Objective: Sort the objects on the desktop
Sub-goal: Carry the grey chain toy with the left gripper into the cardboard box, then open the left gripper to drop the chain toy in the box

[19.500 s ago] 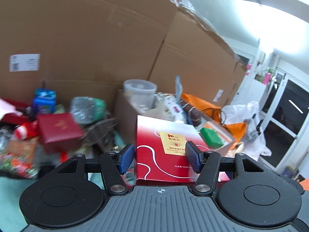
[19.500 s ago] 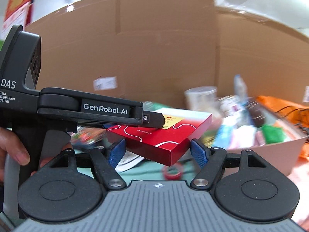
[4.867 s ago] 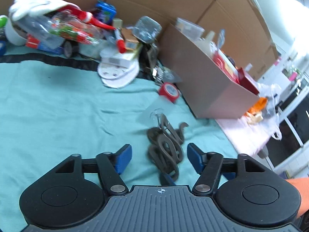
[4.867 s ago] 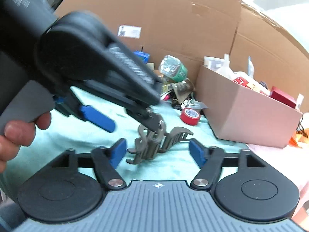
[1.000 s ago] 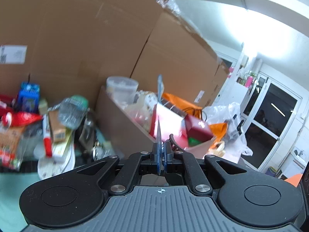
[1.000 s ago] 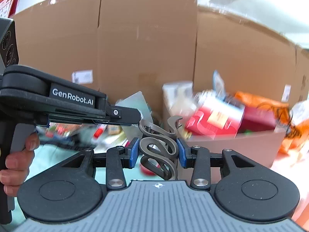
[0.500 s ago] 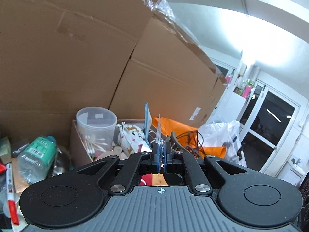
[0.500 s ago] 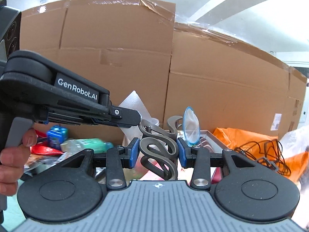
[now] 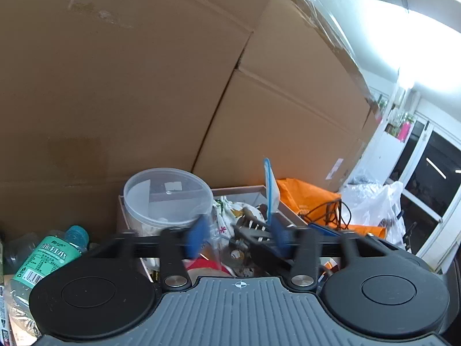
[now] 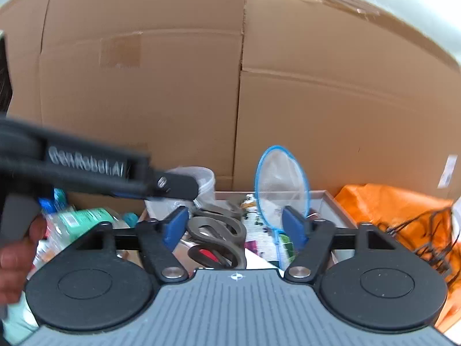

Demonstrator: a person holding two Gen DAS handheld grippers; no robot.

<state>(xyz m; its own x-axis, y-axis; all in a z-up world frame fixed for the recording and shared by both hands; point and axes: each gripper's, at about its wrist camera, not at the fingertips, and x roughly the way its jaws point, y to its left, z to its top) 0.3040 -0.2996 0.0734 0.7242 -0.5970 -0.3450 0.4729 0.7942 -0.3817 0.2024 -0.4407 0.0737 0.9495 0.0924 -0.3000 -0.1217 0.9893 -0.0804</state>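
Observation:
Both grippers hang over the open cardboard box [image 10: 331, 201] full of sorted things. In the right wrist view my right gripper [image 10: 234, 227] has its jaws opening, and the grey wavy hook rack [image 10: 216, 230] lies between its blue pads without touching them, dropping into the box. The left gripper [image 9: 237, 238] is blurred, its jaws opening too, and nothing is pressed between its pads. The hook rack [image 9: 250, 225] shows ahead of it in the box. In the right wrist view the left gripper [image 10: 184, 190] reaches in from the left, held by a person's hand [image 10: 17, 248].
The box holds a clear plastic tub [image 9: 167, 199], a blue-rimmed net [image 10: 281, 184], a patterned pouch [image 9: 227, 216] and a red box [image 9: 201, 265]. A green-labelled bottle [image 9: 49, 256] lies left of it. Orange bags [image 10: 397, 216] and black cables lie right. Tall cardboard walls [image 9: 144, 72] stand behind.
Both grippers moved forward over the box and opened from shut. The hook rack has left the right gripper's pads and sits lower, between them.

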